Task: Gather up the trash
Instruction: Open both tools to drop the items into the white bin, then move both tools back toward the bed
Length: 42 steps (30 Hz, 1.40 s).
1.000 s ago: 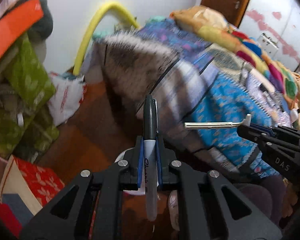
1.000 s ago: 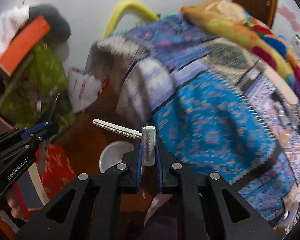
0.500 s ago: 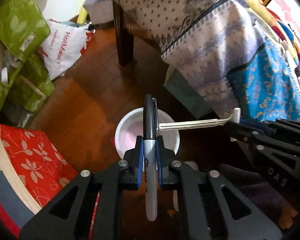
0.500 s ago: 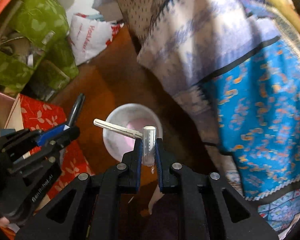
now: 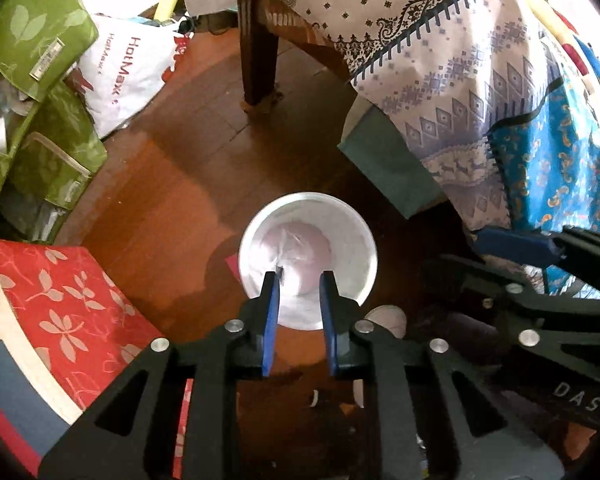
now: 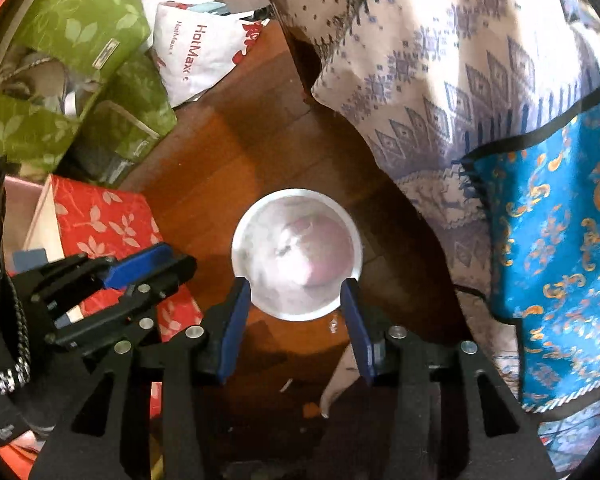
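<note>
A white round trash bin (image 5: 308,256) with a pale liner stands on the wooden floor, right below both grippers; it also shows in the right wrist view (image 6: 296,252). My left gripper (image 5: 299,284) is open and empty above the bin's near rim. My right gripper (image 6: 296,292) is open wide and empty over the bin. A small dark bit lies inside the bin; the marker and razor are not clearly visible. The right gripper (image 5: 540,276) shows at the right of the left wrist view, and the left gripper (image 6: 112,284) at the left of the right wrist view.
A dark table leg (image 5: 258,40) and draped patterned cloths (image 5: 460,60) stand behind and right of the bin. Green fabric boxes (image 5: 28,32), a white HotMax bag (image 5: 128,72) and a red floral box (image 5: 60,300) crowd the left. Small scraps lie on the floor (image 6: 324,400).
Both grippers tilted down over the bin and opened. The marker has left the left gripper and the razor has left the right gripper.
</note>
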### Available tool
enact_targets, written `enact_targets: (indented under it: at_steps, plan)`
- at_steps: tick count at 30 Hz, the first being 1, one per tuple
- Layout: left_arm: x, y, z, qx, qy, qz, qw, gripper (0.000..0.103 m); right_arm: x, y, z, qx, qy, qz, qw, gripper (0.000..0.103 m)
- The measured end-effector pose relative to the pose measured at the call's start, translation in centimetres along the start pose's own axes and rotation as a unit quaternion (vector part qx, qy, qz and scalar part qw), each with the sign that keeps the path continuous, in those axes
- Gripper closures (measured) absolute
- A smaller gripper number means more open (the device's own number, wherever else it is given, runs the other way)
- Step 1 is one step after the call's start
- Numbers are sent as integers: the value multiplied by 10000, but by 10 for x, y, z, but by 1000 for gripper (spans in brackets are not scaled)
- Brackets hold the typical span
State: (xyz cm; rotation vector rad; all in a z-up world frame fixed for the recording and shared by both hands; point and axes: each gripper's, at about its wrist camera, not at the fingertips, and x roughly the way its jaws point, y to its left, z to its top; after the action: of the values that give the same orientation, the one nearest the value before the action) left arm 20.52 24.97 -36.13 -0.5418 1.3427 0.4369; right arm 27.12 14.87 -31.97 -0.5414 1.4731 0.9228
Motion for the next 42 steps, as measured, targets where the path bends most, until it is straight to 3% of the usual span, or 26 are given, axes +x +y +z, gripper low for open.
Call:
enact_targets:
  at_steps: [14,22,31,42]
  plan:
    - [-71,-10,-17,39,-670,24,9977,84,-79,7,-23,-194,-971,-206,9949,60]
    - [-135,-32,-18,153,-1348,-109,9907,84,-150,-2,-49,0,-1948,-363,9802,60]
    - [-200,-89,-21,545,-2185,-183,9741,84,-222,-39,-89,472,-2953,-558,9526,60]
    - [-233,-199,-17,1315,-2569,-851,9537,83,-297,-110,-158,1178,-3854,-1285,9061,60]
